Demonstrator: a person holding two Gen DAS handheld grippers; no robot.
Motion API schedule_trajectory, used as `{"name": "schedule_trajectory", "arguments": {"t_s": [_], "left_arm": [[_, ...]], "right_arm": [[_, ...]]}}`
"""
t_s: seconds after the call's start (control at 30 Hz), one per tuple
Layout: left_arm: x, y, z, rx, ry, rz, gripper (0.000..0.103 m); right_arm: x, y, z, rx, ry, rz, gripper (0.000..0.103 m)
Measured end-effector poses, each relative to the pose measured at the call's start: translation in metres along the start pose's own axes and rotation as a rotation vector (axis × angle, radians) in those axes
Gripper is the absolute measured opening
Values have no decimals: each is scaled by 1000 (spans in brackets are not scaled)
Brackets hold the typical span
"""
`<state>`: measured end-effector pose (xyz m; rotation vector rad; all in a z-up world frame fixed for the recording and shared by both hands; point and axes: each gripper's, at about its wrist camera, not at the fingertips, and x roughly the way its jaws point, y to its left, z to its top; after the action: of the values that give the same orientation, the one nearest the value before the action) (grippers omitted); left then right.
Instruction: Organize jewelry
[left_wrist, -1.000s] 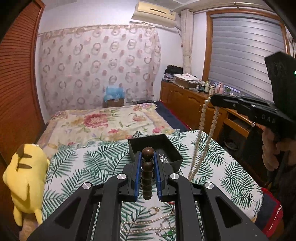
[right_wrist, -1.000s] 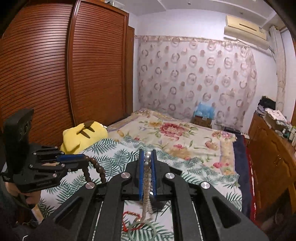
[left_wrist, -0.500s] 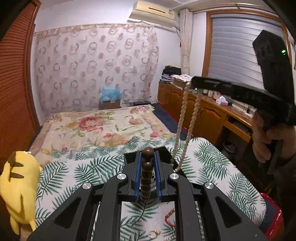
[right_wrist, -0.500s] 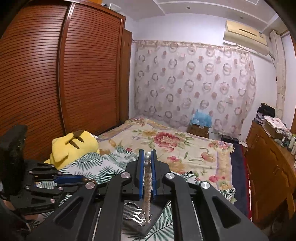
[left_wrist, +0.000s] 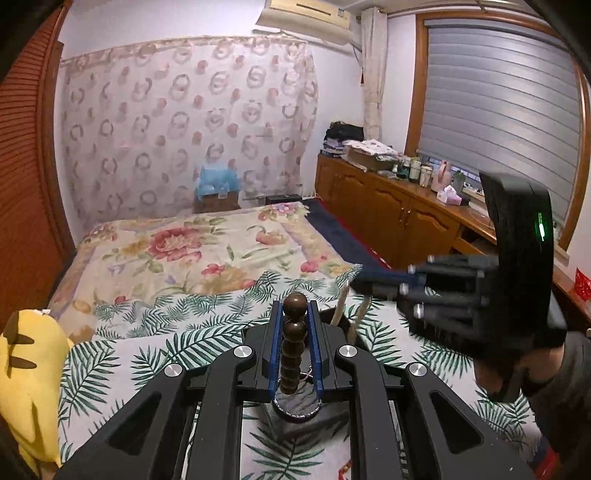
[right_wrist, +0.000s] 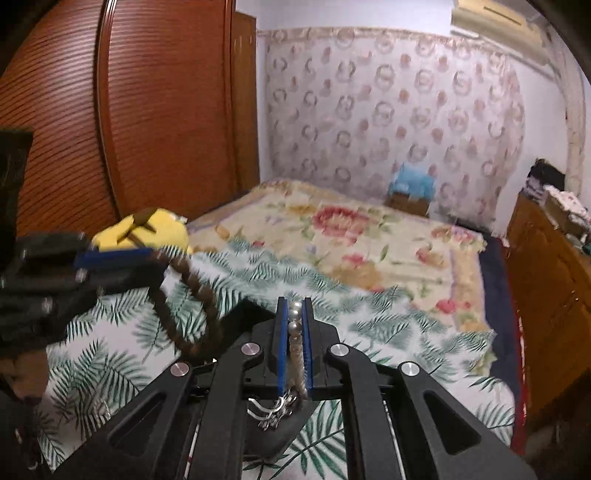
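Note:
My left gripper (left_wrist: 294, 308) is shut on a string of dark brown wooden beads (left_wrist: 293, 343), which hangs down over a black jewelry box (left_wrist: 295, 421) with silver pieces in it. My right gripper (right_wrist: 295, 308) is shut on a white pearl necklace (right_wrist: 295, 332), whose strands drop into the same box (right_wrist: 240, 314) beside silver jewelry (right_wrist: 275, 410). In the left wrist view the right gripper (left_wrist: 356, 284) comes in from the right, blurred, with the pearl strands (left_wrist: 341, 308) dangling. In the right wrist view the left gripper (right_wrist: 151, 256) sits at the left with its bead loop (right_wrist: 184, 317).
The box stands on a palm-leaf cloth (left_wrist: 155, 350) at the foot of a flowered bed (left_wrist: 192, 251). A yellow plush toy (left_wrist: 26, 369) lies at the left edge. A wooden cabinet (left_wrist: 388, 218) runs along the right, a slatted wardrobe (right_wrist: 147, 129) along the left.
Both grippers have moved forward over the black box, each keeping its string. The right gripper has dropped lower, so the pearls now hang into the box.

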<state>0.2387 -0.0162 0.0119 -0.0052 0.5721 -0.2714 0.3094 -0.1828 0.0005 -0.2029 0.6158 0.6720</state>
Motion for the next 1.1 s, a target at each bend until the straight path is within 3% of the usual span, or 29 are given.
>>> {"name": "schedule_trajectory", "arguments": {"t_s": [0.33,0.47,0.57,0.77,0.83,1.1], "left_arm": [[55,11,2,6,81,2,12],[73,13,-2,11,118,3,12],[80,15,-4,5,137,3,12],[66,14,-6,-2,119,6,14],[55,13,-9,-4,108,13,20],[6,11,-52,-34,117,16,22]], "right_arm": [[32,-3,-33,29,66,35,10],[29,-5,-38,47,58,37,28],[25,-7,-40,51,51,34,28],[10,-6,-44,65,42,31,28],[1,-3,-47,72,35,29,28],[-38,18,-77,90,29,22,28]]}}
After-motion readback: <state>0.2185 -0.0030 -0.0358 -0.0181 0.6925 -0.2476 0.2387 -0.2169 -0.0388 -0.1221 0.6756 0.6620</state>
